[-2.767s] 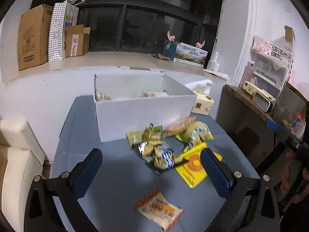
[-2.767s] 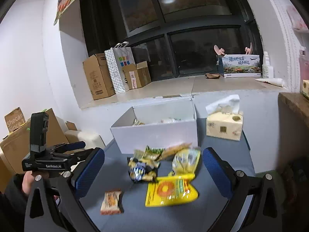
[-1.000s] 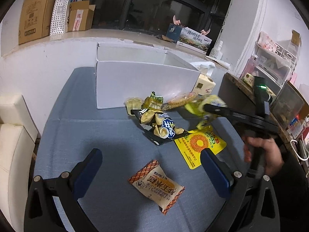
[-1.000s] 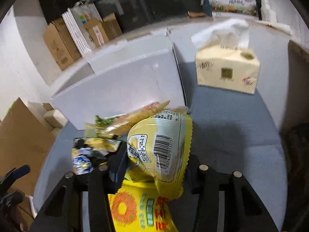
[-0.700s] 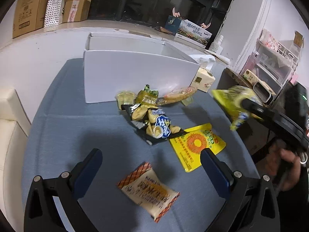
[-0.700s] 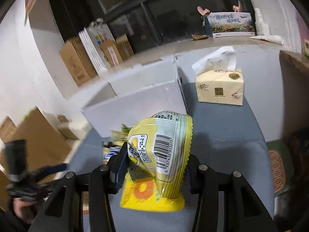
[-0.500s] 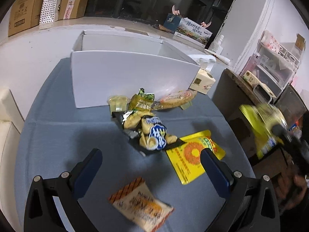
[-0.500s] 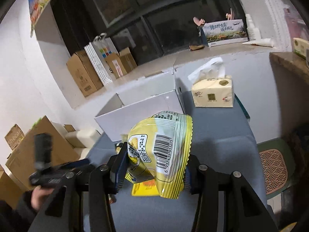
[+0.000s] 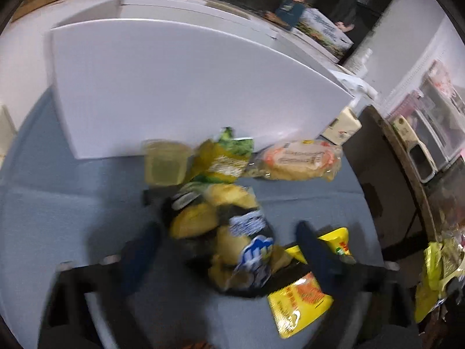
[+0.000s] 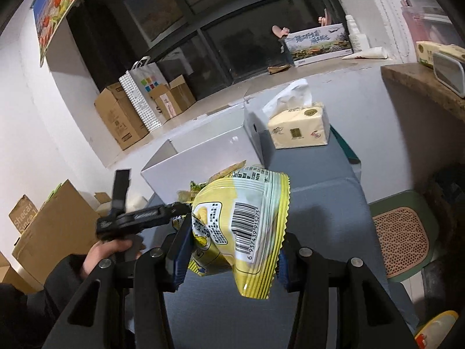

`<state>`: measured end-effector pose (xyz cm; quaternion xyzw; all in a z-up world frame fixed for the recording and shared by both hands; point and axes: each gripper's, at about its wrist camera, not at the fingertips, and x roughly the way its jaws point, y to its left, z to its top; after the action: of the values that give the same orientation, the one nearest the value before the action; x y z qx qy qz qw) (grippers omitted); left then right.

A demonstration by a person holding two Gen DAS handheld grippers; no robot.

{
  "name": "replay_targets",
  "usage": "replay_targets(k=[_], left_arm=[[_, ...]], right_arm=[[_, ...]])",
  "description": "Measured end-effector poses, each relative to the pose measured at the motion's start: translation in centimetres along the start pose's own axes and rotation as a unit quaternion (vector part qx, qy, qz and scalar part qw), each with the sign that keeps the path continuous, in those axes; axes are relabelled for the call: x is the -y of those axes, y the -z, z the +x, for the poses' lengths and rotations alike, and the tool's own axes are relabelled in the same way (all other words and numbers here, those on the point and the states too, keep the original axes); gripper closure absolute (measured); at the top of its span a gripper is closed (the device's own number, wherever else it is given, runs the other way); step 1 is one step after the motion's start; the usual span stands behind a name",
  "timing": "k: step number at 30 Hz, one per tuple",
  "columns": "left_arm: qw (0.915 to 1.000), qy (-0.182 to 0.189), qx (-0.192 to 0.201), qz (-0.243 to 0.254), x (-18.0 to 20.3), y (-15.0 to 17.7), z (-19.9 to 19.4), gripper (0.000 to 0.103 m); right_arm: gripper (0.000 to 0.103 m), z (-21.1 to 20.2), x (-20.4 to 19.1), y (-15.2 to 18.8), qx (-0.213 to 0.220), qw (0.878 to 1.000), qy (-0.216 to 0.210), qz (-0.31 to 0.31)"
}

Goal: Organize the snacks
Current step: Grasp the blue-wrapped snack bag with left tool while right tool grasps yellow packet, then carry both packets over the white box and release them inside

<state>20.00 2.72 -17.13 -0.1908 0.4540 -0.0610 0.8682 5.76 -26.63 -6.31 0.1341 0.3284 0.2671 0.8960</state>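
Above the worktop (image 10: 325, 203) my right claw (image 10: 229, 257) grips the yellow chip bag (image 10: 244, 226) for boxing, while my left claw (image 9: 223, 250) is closing around the black snack packet (image 9: 229, 232).

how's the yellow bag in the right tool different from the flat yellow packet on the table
The yellow bag is puffy and held in the air, clamped in the right tool; the flat yellow packet lies thin on the blue table, partly under the pile. The bag shows a barcode; the packet shows an orange sun-like print. Both are mostly yellow.
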Motion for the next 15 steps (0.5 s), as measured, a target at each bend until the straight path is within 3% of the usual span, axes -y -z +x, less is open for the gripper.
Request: replay_targets(k=[1,4,7,15], left_arm=[[0.9999,0.008,-0.002,0.008,0.3,0.0,0.3,0.047],[0.9989,0.013,0.010,0.043,1.4,0.6,-0.5,0.051],[0.9966,0.010,0.035,0.074,2.1,1.6,-2.6,0.051],[0.9895,0.032,0.119,0.074,1.3,1.6,-10.6,0.051]], right_arm=[[0.051,0.2,-0.1,0.1,-0.004,1.000,0.001,-0.003],[0.051,0.7,-0.6,0.4,-0.014,1.000,0.000,-0.010],[0.051,0.8,-1.0,0.6,-0.016,1.000,-0.004,-0.018],[0.051,2.8,-2.7,0.4,-0.030,0.999,-0.009,-0.041]])
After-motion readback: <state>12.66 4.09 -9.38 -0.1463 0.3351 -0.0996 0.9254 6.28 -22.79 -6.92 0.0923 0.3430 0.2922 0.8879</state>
